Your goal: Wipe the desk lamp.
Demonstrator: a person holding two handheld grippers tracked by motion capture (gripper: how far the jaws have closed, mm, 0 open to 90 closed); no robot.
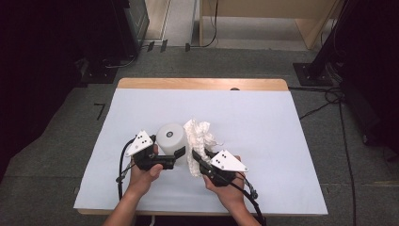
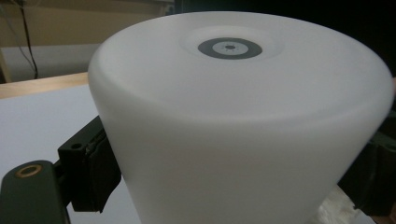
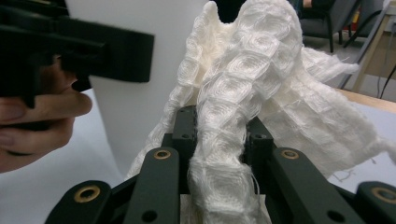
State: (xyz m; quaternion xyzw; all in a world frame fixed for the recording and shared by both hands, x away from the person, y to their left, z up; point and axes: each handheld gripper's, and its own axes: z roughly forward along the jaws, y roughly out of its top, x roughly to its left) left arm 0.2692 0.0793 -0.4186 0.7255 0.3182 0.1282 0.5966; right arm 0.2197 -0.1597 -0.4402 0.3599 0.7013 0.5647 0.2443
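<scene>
At the left of the high view, my left hand (image 1: pixel 143 172) comes in from the desk's near edge, forearm angled up and inward, holding the left gripper (image 1: pixel 179 153) level and pointing right. Its fingers (image 2: pixel 91 170) are spread wide around the lower body of a white, frosted cylinder-shaped container (image 1: pixel 170 136), one pad pressed to each side; the container stands upright near the middle of the white-covered desk (image 1: pixel 263 155), a dark ring at the centre of its top. Just right of it, touching or nearly touching its side, a white quilted cloth (image 1: pixel 198 139) rises in a crumpled column. My right gripper (image 1: pixel 195 156) pinches that cloth, its fingers (image 3: pixel 184 128) drawn close together on a thick fold that bulges up between them. My right hand (image 1: pixel 226 186) sits at the near right, wrist tilted so the gripper points up and left toward the container. I judge the smooth, tapering wall to be the main risk: pads this low on it could slip, or tip the container if I push the cloth against it too hard. The cloth is loosely woven with fraying threads, so a pull could snag it on my fingers or drag the fold out of the pinch.
</scene>
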